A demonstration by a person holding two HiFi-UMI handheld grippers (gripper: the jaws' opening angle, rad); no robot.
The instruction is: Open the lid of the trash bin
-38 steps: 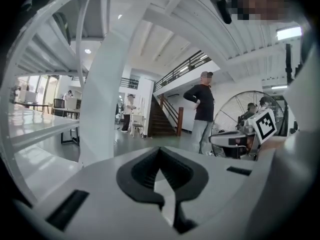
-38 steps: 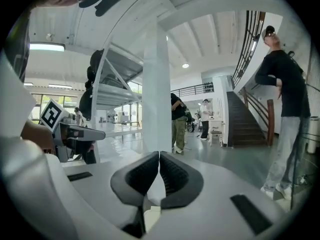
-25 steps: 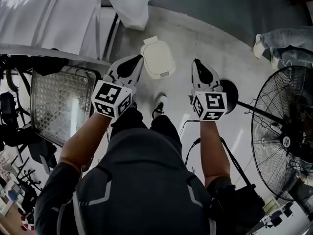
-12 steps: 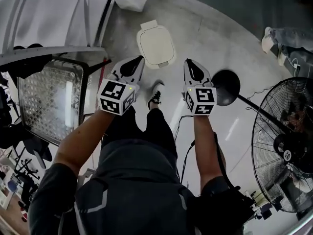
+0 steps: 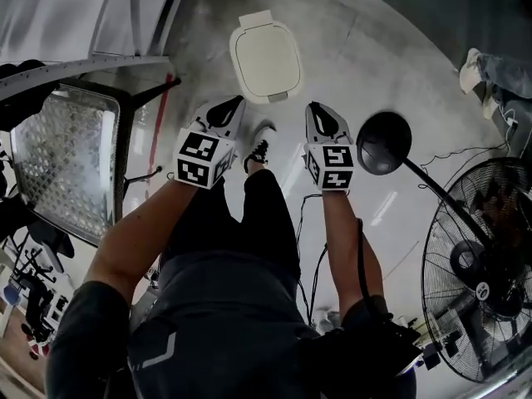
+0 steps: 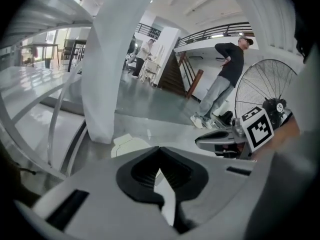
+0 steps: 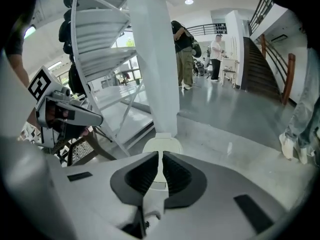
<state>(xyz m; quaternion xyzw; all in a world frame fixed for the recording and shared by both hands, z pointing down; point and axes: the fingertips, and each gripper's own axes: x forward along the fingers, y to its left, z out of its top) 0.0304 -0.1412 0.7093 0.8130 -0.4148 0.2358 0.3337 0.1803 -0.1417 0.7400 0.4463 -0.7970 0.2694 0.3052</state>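
Observation:
The trash bin [image 5: 266,61] is white, with a rounded lid that lies shut, and it stands on the grey floor ahead of the person's feet. My left gripper [image 5: 236,101] hovers short of the bin's near left corner, shut and holding nothing. My right gripper [image 5: 314,107] hovers short of the near right corner, also shut and holding nothing. In the left gripper view the bin [image 6: 128,145] peeks over my left gripper [image 6: 159,153]. In the right gripper view the bin [image 7: 163,145] lies straight ahead beyond my right gripper [image 7: 161,156]. Neither gripper touches the bin.
A white pillar [image 7: 155,59] rises just behind the bin, with a stair frame to the left. A metal mesh rack [image 5: 62,160] stands left. A black round fan base [image 5: 382,144] and a large fan [image 5: 482,264] stand right. Cables trail on the floor. People stand farther off.
The bin has shifted up in the head view and now lies ahead of both tips rather than between them. The grippers have drawn slightly closer together and stay shut.

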